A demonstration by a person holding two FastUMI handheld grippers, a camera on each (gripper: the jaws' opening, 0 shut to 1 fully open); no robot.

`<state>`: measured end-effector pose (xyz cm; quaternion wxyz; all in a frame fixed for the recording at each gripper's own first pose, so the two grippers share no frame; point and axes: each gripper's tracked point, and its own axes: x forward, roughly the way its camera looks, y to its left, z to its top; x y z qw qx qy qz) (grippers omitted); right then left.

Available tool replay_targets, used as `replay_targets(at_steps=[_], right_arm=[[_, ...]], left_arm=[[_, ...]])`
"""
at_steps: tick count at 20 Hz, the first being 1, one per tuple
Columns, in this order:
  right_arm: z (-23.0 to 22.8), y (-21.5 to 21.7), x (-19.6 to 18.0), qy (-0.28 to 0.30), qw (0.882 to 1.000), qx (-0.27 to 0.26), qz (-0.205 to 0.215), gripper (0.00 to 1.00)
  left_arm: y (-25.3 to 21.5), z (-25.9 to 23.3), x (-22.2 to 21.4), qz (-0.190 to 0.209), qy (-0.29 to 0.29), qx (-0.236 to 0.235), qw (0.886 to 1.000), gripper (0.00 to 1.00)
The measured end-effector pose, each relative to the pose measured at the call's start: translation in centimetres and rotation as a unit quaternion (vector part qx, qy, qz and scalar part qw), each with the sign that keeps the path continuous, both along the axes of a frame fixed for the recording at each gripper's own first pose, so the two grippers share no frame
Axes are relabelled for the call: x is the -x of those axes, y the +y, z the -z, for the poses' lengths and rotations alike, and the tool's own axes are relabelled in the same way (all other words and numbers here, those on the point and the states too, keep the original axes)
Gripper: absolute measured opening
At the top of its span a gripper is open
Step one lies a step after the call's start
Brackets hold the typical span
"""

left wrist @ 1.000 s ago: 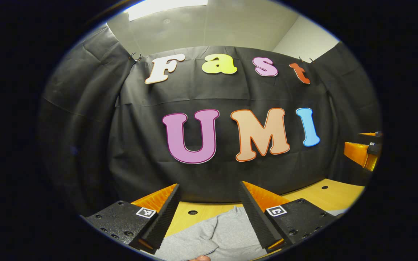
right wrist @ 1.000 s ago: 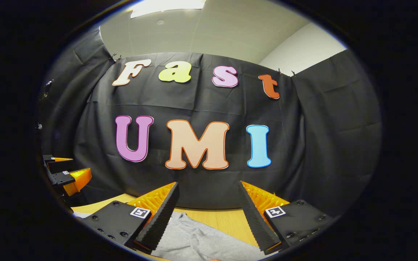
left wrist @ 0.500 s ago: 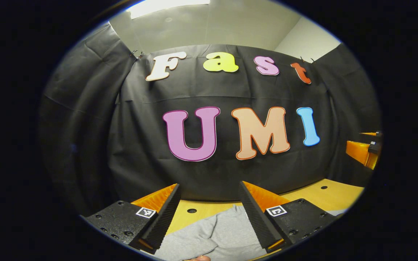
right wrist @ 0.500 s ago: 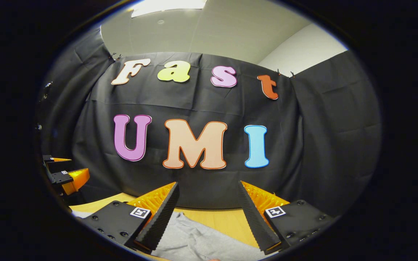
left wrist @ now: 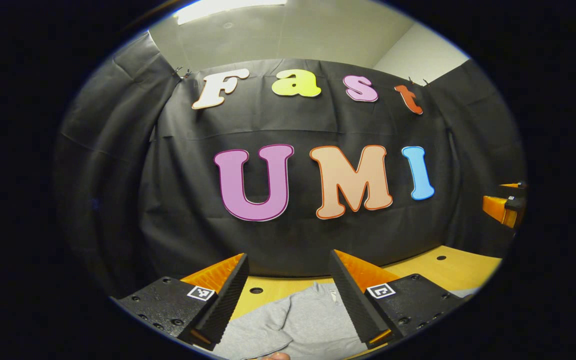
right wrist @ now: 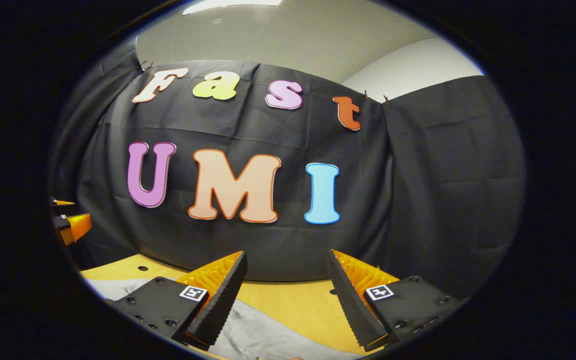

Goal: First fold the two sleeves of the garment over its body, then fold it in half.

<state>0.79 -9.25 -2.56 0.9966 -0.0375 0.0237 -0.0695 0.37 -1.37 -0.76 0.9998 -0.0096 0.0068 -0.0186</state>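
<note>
Below left gripper [left wrist: 288, 300] (jaws apart), grey garment [left wrist: 303, 325], on table [left wrist: 448, 267]

This is a recording booth set up inside a plain office-like room. Black cloth [left wrist: 193, 210] hangs as a wall from 9 o'clock round to 3 o'clock, clipped up along its top edge. Above it, at 12 o'clock, are a pale ceiling [right wrist: 278, 35] and a lit panel light [left wrist: 228, 6]. A wooden worktop [left wrist: 448, 270] with small round holes sits at 6 o'clock.
</note>
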Motion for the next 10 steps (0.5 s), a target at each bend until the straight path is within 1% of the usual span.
replay_targets(at_steps=[2,6,10], right_arm=[[1.0,-2.1,0.2,0.013,1.000,0.010,0.016,0.99],[3.4,-5.8,1.0,0.046,0.998,0.021,0.044,1.00],[7.1,-9.2,2.1,0.096,0.993,0.012,0.067,0.99]], left_arm=[[-0.5,0.2,-0.1,0.005,0.002,0.000,1.000,0.94],[-1.8,0.7,-0.4,0.016,0.009,-0.002,1.000,0.94],[-3.1,1.0,-0.7,0.029,0.012,-0.004,1.000,0.94]])
